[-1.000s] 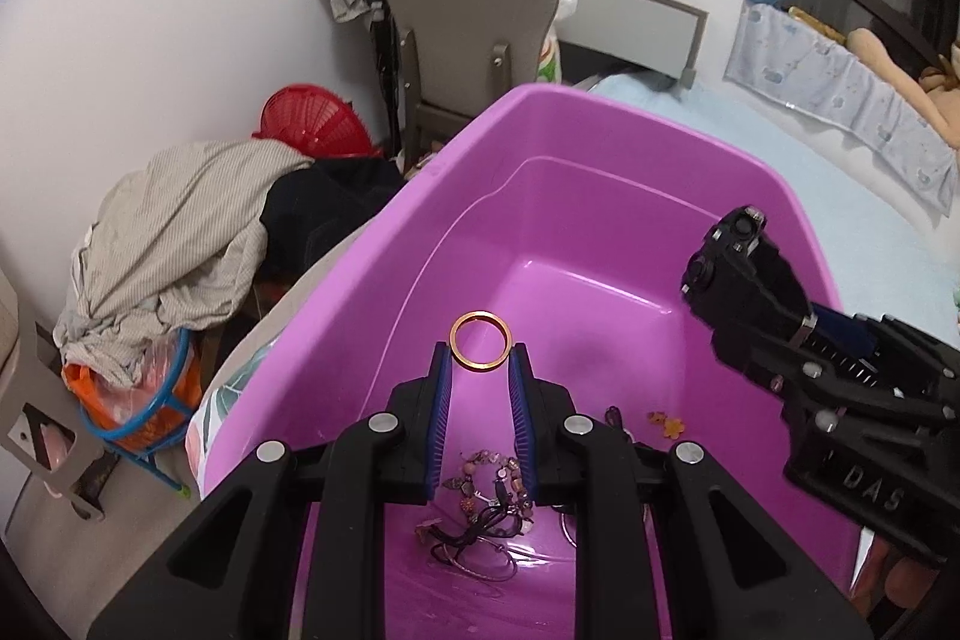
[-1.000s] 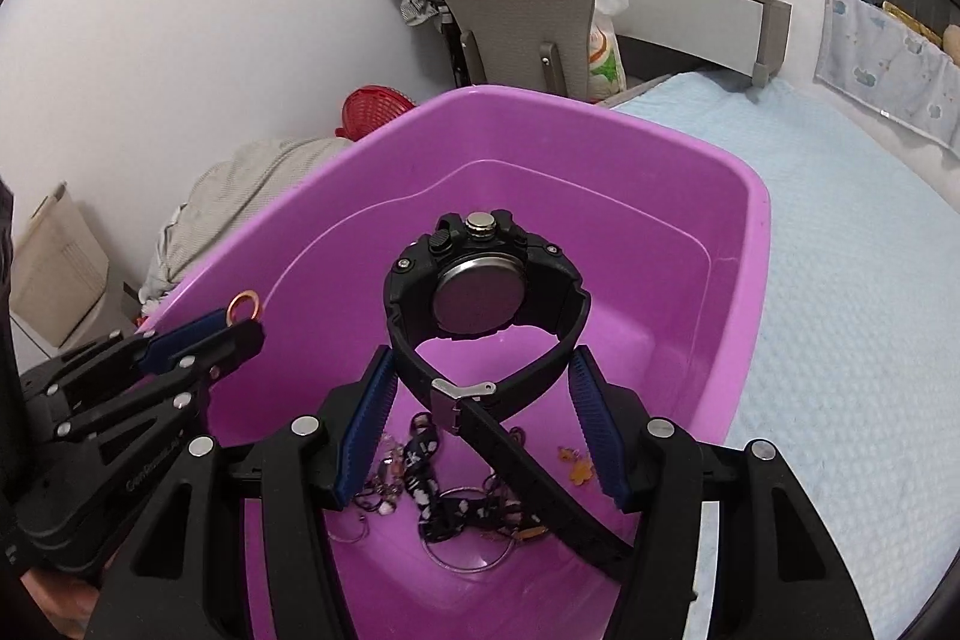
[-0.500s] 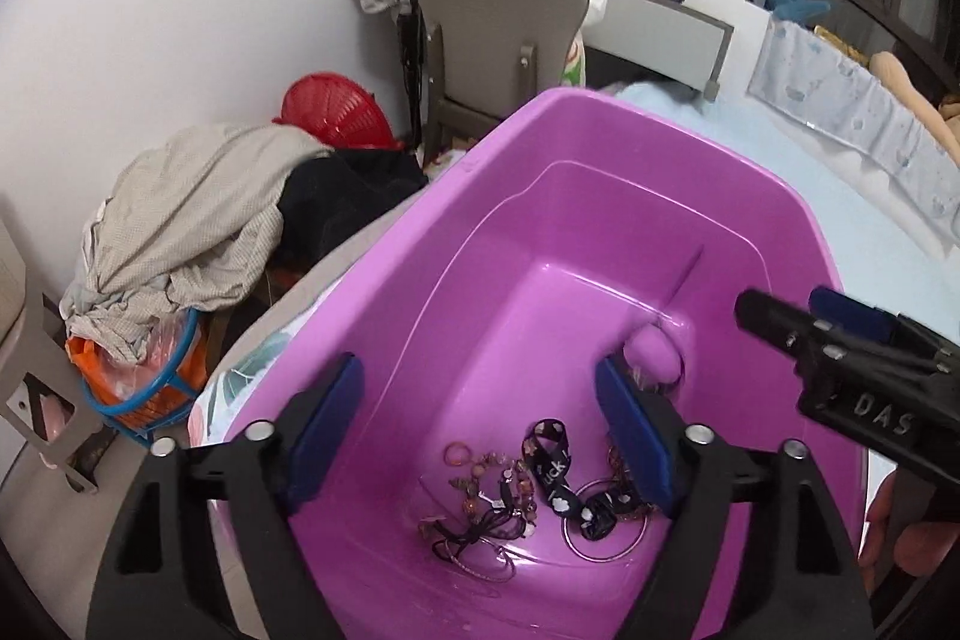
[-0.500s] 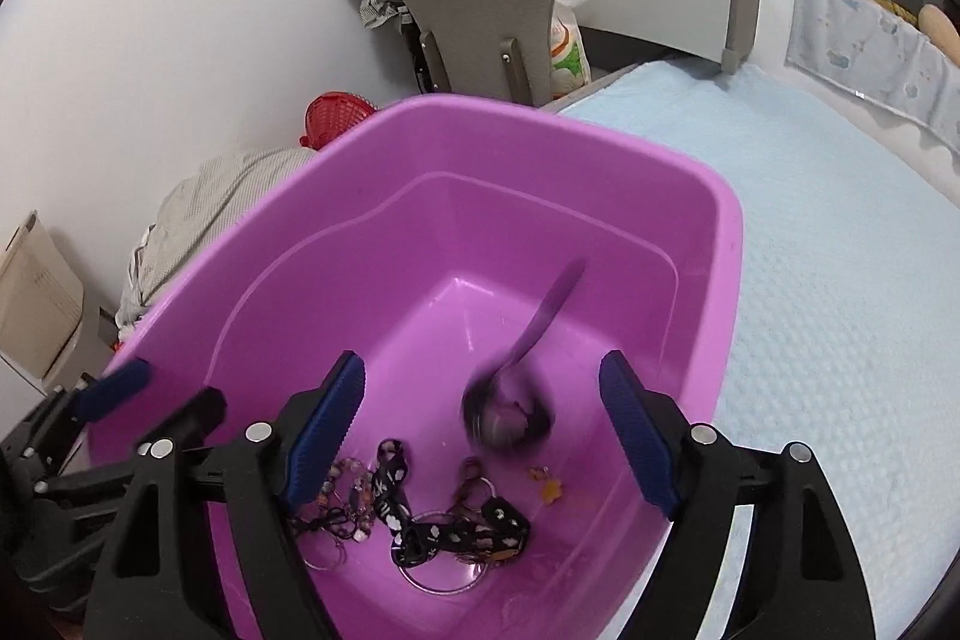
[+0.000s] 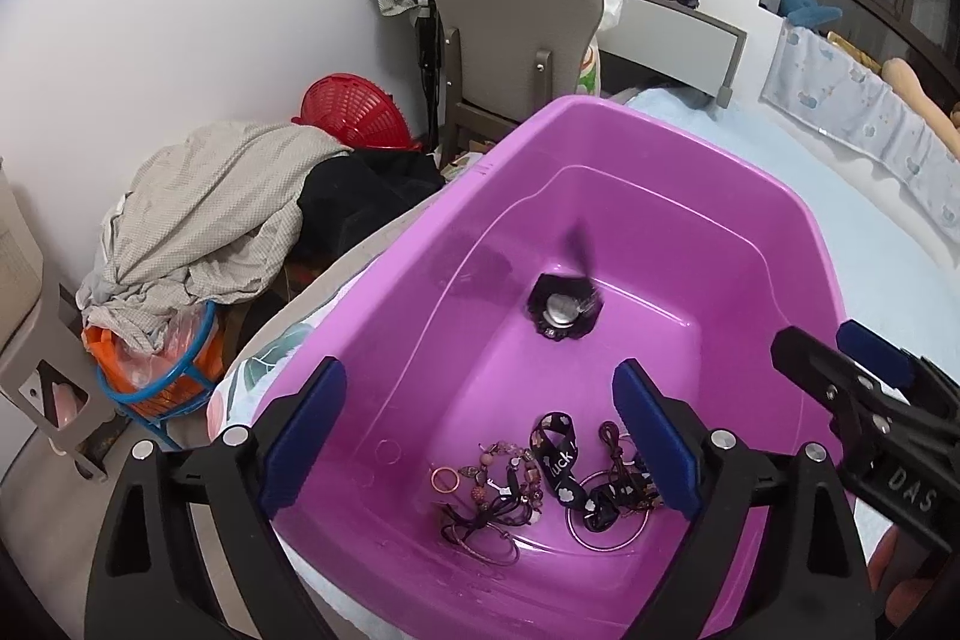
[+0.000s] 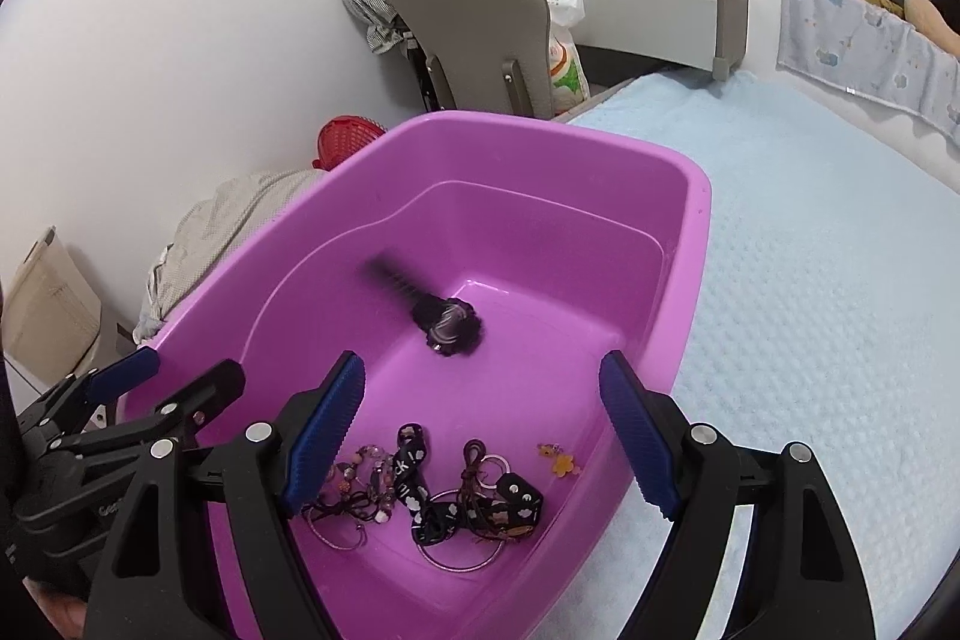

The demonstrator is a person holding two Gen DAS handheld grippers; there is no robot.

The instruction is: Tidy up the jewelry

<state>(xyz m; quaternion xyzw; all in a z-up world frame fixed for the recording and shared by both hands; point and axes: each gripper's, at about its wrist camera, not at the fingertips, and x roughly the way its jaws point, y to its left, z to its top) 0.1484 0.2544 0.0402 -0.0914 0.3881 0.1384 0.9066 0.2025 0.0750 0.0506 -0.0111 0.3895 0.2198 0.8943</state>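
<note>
A purple tub (image 5: 660, 124) (image 6: 540, 130) stands on the bed below both grippers. My left gripper (image 5: 480, 376) hangs over its near end; its jaws are opening with nothing between them. My right gripper (image 6: 483, 364) is open and empty over the tub too. A black watch (image 5: 564, 307) (image 6: 450, 325) lies blurred on the tub floor, toward the far end. A gold ring (image 5: 445, 478) rests at the near end beside a heap of bracelets, cords and a black ribbon (image 5: 558, 478) (image 6: 432, 496). A small yellow charm (image 6: 561, 460) lies apart from the heap.
The tub sits at the edge of a light-blue bed cover (image 6: 810, 280). Beyond it are a grey chair (image 5: 516, 22), a red basket (image 5: 354, 112), a pile of clothes (image 5: 204, 214) and a desk (image 6: 660, 16) against the white wall.
The left gripper, shut on the gold ring a second ago, has opened, and the ring now lies in the tub. The right gripper has let go of the black watch, which fell into the tub.
</note>
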